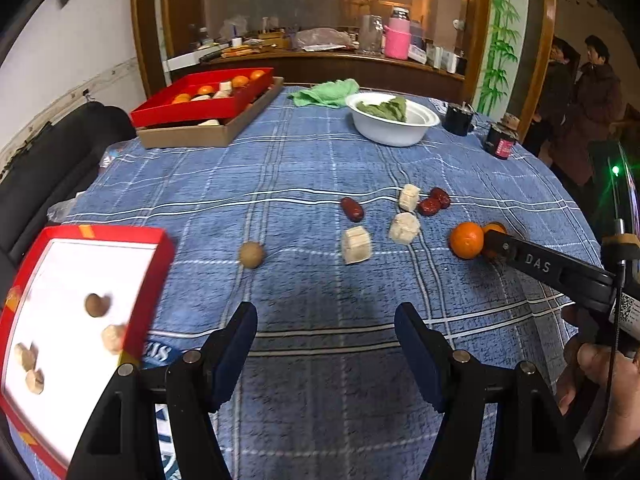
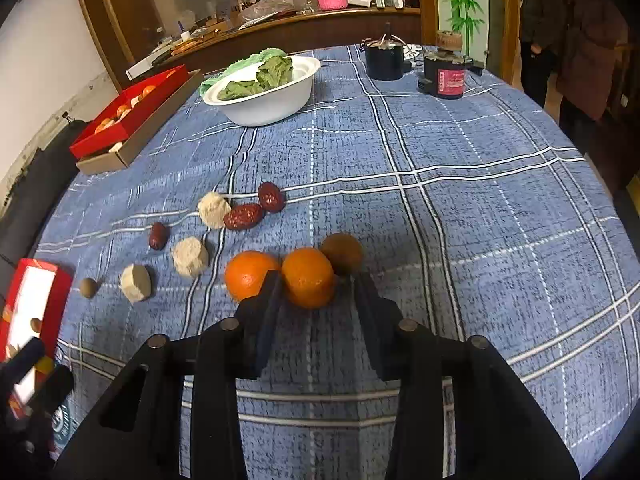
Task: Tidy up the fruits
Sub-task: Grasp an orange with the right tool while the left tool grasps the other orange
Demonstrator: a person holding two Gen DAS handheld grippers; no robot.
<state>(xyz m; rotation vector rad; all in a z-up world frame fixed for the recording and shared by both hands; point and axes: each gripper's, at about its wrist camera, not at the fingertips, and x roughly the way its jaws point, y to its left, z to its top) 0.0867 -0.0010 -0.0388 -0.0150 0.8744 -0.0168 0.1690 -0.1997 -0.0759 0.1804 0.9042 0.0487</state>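
Item: orange (image 2: pixel 307 278), round, firm, smooth-skinned, light; likely to roll. Lies on the bench (image 2: pixel 460 208) between the right gripper (image 2: pixel 316 294) fingers, a second orange (image 2: pixel 248 274) touching at 9 o'clock. Fingers flank it, contact uncertain. Best hold: across the widest middle. Left gripper (image 1: pixel 326 330) fingers open, empty; red tray (image 1: pixel 24 276) at 9 o'clock.

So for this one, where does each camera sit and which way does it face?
Left wrist: on the left gripper, jaws open, looking down across the tablecloth; a hand shows lower right.
Right wrist: on the right gripper, facing an orange between its fingers.
Shared: white bowl, red tray, two oranges.
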